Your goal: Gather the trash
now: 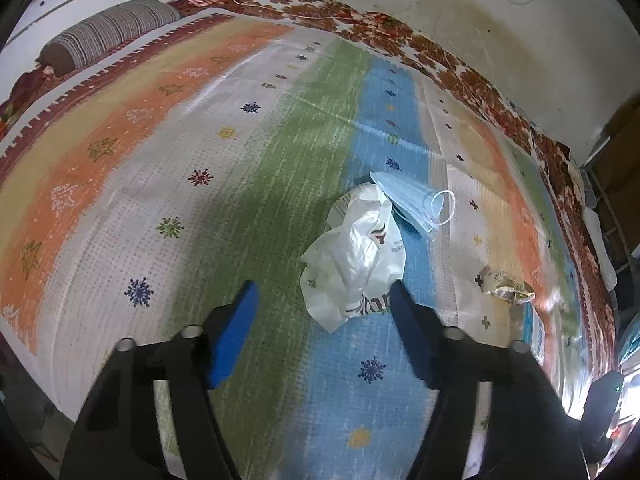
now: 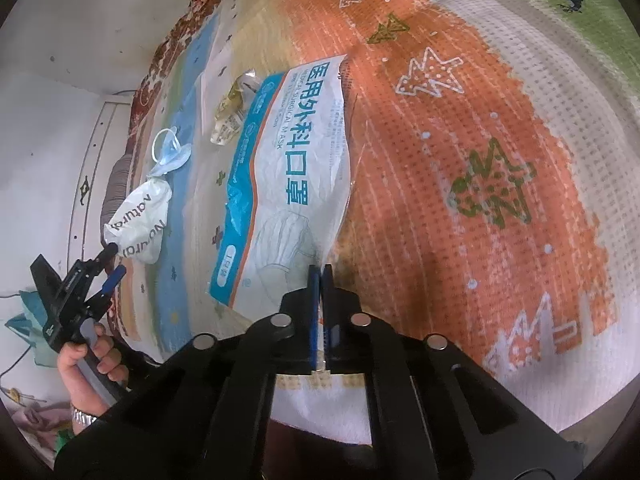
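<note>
1. Trash lies strewn over a striped bedspread (image 1: 200, 128) on a bed, so each piece can be picked off from above on its own.
2. Right hand-held gripper (image 2: 321, 270): its blue pads are pressed together at the near corner of the surgical-mask packet (image 2: 288, 184). A flat film packet gives little to seize except an edge, which is likely why the corner was chosen; whether the film is truly caught between the pads I cannot tell for certain, though it looks so.
3. Left hand-held gripper (image 1: 322, 300) is spread, pointing down at the crumpled white plastic bag (image 1: 356, 264); its right pad touches or overlaps the bag's near edge, and nothing is squeezed yet.
4. Just beyond the bag lies a blue face mask (image 1: 412, 204), touching it.
5. To the right, apart from both, sits a crumpled snack wrapper (image 1: 508, 284).
6. Judgement: two pieces are being taken at once, one per hand.
</note>
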The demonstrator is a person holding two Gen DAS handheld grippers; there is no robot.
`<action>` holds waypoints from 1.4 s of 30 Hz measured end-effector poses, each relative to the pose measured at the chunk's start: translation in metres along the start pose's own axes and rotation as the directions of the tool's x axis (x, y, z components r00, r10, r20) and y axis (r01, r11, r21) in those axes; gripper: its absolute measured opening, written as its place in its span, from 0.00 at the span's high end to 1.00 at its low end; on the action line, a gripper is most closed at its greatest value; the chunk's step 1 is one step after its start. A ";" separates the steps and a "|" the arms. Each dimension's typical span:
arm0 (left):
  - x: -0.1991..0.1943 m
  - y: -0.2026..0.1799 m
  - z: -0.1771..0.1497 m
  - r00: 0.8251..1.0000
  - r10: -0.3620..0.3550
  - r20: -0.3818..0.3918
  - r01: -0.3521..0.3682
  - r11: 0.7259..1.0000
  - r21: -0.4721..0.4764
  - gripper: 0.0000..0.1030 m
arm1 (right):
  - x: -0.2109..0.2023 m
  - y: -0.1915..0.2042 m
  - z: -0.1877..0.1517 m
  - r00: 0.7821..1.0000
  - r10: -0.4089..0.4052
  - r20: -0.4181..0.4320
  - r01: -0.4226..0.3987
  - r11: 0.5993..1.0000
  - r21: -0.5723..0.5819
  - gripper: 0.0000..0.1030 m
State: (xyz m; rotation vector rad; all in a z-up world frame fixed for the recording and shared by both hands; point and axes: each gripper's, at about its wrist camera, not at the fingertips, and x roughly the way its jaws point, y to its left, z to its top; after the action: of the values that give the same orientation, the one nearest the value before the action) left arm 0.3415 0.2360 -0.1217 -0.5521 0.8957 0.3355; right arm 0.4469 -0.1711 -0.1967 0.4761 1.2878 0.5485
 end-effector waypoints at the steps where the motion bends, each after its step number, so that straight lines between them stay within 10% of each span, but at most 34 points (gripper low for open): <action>1: 0.001 0.001 0.001 1.000 -0.004 -0.003 0.004 1.000 -0.007 0.48 | -0.001 -0.001 0.000 1.000 0.002 -0.001 -0.002 1.000 -0.004 1.00; 8: 0.004 -0.004 0.001 0.999 -0.019 -0.028 0.019 1.000 -0.014 0.91 | -0.016 -0.001 -0.001 1.000 0.003 0.012 -0.003 1.000 -0.007 1.00; 25: -0.061 -0.017 -0.013 1.000 -0.021 0.000 0.021 0.999 -0.025 0.98 | -0.069 0.048 -0.029 0.990 -0.124 0.065 0.134 0.970 -0.202 1.00; 42: -0.126 -0.086 -0.063 0.998 -0.062 -0.019 0.064 0.982 0.179 0.98 | -0.115 0.090 -0.077 0.966 -0.209 0.153 0.253 0.886 -0.388 1.00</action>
State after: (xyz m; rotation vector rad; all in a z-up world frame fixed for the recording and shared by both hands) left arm 0.2697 0.1233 -0.0244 -0.4150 0.9088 0.1909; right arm 0.3402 -0.1706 -0.0705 0.0025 1.0719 0.5616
